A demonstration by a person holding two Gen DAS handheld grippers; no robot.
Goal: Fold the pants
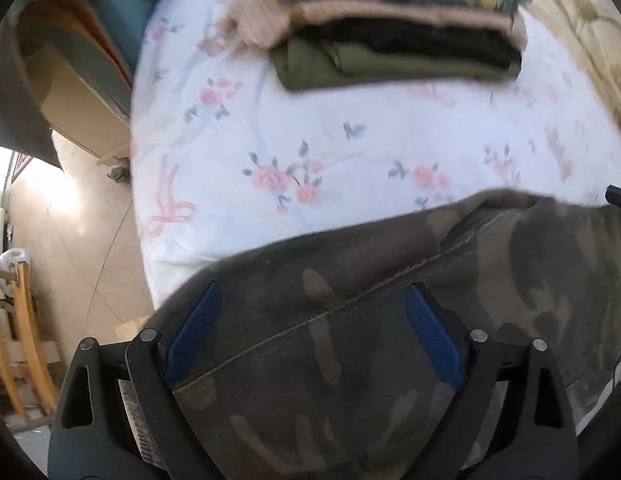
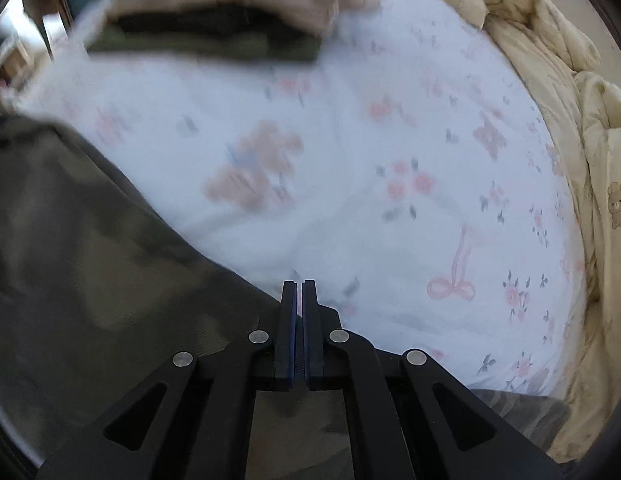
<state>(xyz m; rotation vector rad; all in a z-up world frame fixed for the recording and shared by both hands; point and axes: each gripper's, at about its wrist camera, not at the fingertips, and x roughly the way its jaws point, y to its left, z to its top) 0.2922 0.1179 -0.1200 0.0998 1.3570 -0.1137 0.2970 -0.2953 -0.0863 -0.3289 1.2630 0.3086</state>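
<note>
Left wrist view: left gripper (image 1: 312, 300) hung wide apart over camouflage pants (image 1: 350, 340); right gripper (image 2: 297, 292) was pressed together (whether pinching cloth, unclear).

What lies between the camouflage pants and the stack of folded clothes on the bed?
Only bare floral sheet separates the camouflage pants from the folded stack. The left wrist view shows this most clearly.

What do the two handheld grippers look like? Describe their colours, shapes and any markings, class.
Both the left gripper and the right gripper are matte black, with angular linkage arms that have triangular cut-outs and round silver pivot pins. Their fingers carry blue ribbed pads. The left gripper also bears a white printed label, too blurred to read. No cables or sleeves show.
</note>
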